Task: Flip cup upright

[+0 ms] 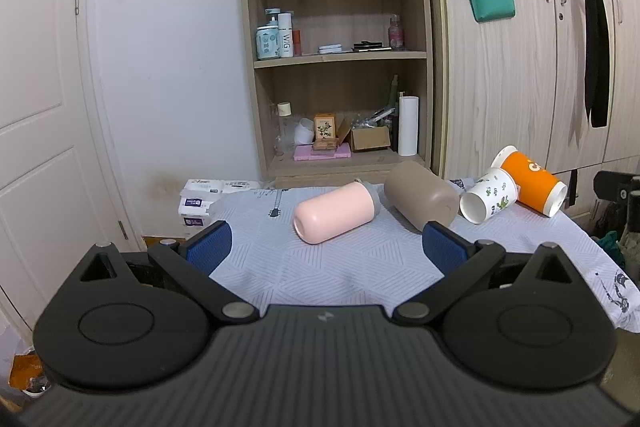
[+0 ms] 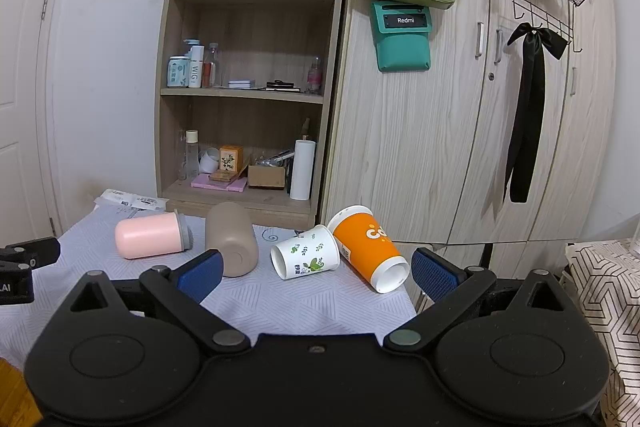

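Note:
Several cups lie on their sides on the cloth-covered table (image 1: 320, 267). A pink cup (image 1: 334, 213) (image 2: 150, 235) lies at the left. A taupe cup (image 1: 420, 201) (image 2: 232, 239) lies beside it. A white leaf-print paper cup (image 1: 488, 195) (image 2: 306, 257) and an orange paper cup (image 1: 530, 183) (image 2: 370, 247) lie at the right, touching each other. My left gripper (image 1: 326, 249) is open and empty, just short of the pink cup. My right gripper (image 2: 316, 273) is open and empty, just short of the white and orange cups.
A wooden shelf unit (image 1: 336, 59) with bottles and boxes stands behind the table, next to a wardrobe (image 2: 460, 131). The table's right edge (image 2: 408, 291) lies near the orange cup. Packets (image 1: 200, 199) sit at the far left corner.

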Demonstrator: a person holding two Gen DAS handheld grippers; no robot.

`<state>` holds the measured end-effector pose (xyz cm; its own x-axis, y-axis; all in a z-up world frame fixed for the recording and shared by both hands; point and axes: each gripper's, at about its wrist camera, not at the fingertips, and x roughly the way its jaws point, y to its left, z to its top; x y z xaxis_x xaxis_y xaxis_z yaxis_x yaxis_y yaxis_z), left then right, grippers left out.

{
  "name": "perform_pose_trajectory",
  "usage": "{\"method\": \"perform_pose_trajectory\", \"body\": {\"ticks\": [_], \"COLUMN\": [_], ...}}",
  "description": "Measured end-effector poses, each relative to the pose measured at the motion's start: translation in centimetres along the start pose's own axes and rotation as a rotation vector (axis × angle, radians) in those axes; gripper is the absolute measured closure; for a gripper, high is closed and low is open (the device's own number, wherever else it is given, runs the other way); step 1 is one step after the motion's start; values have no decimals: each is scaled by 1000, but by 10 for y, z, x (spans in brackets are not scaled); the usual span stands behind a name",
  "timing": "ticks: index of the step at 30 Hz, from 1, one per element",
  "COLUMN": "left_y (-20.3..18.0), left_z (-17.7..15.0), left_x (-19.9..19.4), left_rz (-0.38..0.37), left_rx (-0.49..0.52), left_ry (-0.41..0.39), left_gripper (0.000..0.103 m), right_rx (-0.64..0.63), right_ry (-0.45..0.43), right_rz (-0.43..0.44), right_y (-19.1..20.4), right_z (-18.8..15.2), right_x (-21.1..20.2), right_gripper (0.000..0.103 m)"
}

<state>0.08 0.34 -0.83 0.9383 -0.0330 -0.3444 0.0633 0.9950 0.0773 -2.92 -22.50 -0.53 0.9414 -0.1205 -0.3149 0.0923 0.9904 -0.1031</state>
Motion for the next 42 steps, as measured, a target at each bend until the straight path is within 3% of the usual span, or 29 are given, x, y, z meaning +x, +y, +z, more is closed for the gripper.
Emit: {"method": "perform_pose_trajectory", "body": {"ticks": [30, 36, 42], "left_y": [2, 1, 0], "left_z": [-4, 15, 32], "left_x": [3, 6, 13], "left_rz": [-30, -33, -5], "left_rx": [9, 62, 89], "left_ry": [-4, -54, -42], "left_gripper": [0, 0, 0], "right_rx": [11, -9, -12], "right_ry": [12, -38, -31], "right_rz": [-16, 16, -2], "right_y": [-1, 1, 1], "right_z": [-5, 5, 12], "right_x": [5, 5, 11], "right_gripper": [1, 1, 1]}}
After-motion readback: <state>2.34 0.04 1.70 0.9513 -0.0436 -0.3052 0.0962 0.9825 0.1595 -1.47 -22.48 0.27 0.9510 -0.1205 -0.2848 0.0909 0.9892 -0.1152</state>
